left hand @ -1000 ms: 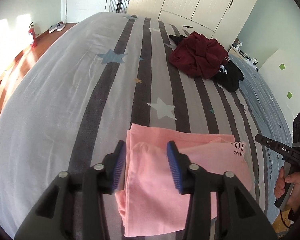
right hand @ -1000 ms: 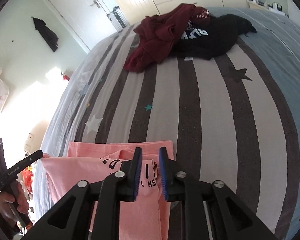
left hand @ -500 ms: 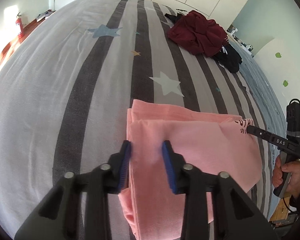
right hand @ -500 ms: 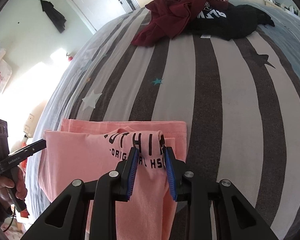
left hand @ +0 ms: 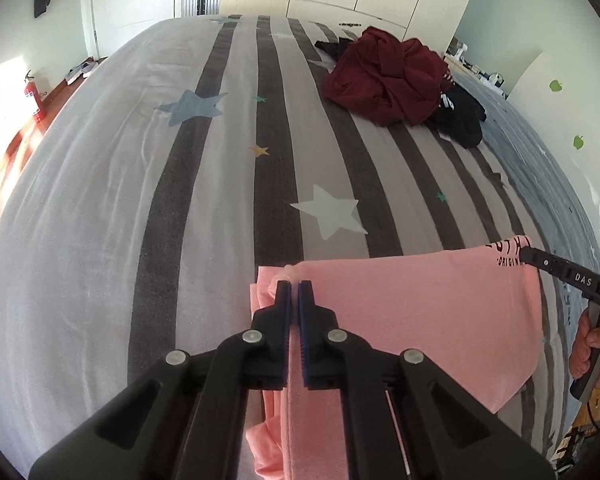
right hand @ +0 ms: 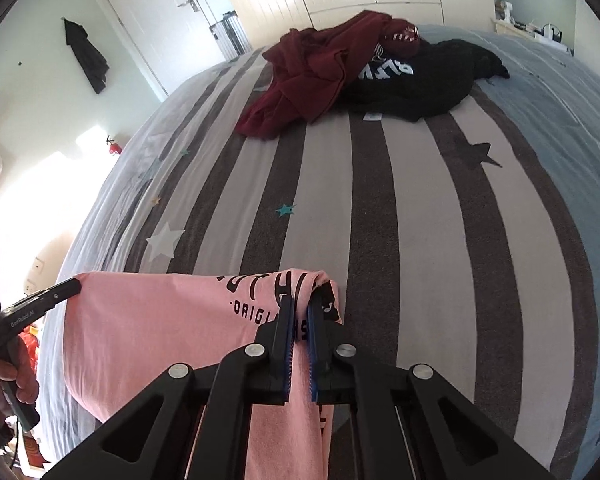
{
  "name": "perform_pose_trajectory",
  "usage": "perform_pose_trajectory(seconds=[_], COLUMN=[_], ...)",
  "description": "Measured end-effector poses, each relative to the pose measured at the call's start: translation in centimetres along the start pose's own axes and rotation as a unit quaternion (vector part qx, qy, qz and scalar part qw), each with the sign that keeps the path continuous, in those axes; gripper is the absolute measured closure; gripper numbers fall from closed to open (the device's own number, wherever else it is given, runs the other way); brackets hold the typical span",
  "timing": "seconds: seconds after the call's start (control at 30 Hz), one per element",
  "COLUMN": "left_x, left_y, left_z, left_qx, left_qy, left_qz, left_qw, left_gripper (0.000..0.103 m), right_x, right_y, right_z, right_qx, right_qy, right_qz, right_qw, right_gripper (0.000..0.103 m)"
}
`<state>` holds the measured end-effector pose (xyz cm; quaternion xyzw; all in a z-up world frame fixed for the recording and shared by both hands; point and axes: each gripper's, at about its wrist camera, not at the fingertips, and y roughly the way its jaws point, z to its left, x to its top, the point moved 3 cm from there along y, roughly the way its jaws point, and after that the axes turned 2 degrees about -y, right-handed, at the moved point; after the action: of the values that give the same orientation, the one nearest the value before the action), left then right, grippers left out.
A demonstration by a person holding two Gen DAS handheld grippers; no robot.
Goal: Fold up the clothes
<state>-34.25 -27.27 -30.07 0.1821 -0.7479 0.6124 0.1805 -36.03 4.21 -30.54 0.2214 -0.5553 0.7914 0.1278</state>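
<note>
Both hand-held grippers (left hand: 294, 286) (right hand: 301, 304) pinch pink shirt (left hand: 420, 312) corners.

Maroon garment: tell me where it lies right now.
In both views the maroon garment lies crumpled at the far end of the striped bed, overlapping the black garment.

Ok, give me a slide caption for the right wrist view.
Right gripper and left gripper pinch the pink T-shirt above the striped bed.

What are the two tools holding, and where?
Both grip the pink shirt along its top edge: the left tool pinches one corner, the right tool the other, by the black lettering.
</note>
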Motion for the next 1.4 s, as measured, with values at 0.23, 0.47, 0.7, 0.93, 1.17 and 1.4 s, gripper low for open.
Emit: perform_pose_trajectory(seconds=[0.23,0.47,0.7,0.93,1.17,1.4], left_x=[-0.7,0.8,-3.5,-8.6,-12.4,-12.1], left_y=[2.0,-2.0,-6.0,-5.0,-2.0,-3.2], left_z=[0.8,2.0,-4.9,-10.8,-11.1,-9.9], left_qx=[0.019,0.047,-0.019,-0.09,-0.063,-0.045], left_qy=[-0.006,-0.052,-0.015,-0.037,-0.025,-0.031], left_qz=[0.013,-0.05,-0.063,-0.034,-0.021,-0.028], left_qw=[0.9997,0.9963,0.9977,0.9946,0.9974,0.9981], left_gripper=[0.1,0.099,0.099,0.099,0.1,0.101], right_x=[0.0,0.7,-2.3,-8.6,-12.3,-12.9], right_y=[3.4,0.4,-4.2,-4.5,-1.2,-1.0], right_z=[-1.3,-4.0,3.8,11.2,10.5,9.2], right_qx=[-0.01,-0.031,0.008,0.062,0.053,0.051], right_qy=[-0.024,0.02,-0.054,-0.094,-0.066,-0.069], right_qz=[0.032,-0.01,-0.054,-0.055,-0.025,-0.017], right_qw=[0.999,0.999,0.997,0.992,0.996,0.996], right_gripper=[0.096,0.082,0.083,0.089,0.091,0.097])
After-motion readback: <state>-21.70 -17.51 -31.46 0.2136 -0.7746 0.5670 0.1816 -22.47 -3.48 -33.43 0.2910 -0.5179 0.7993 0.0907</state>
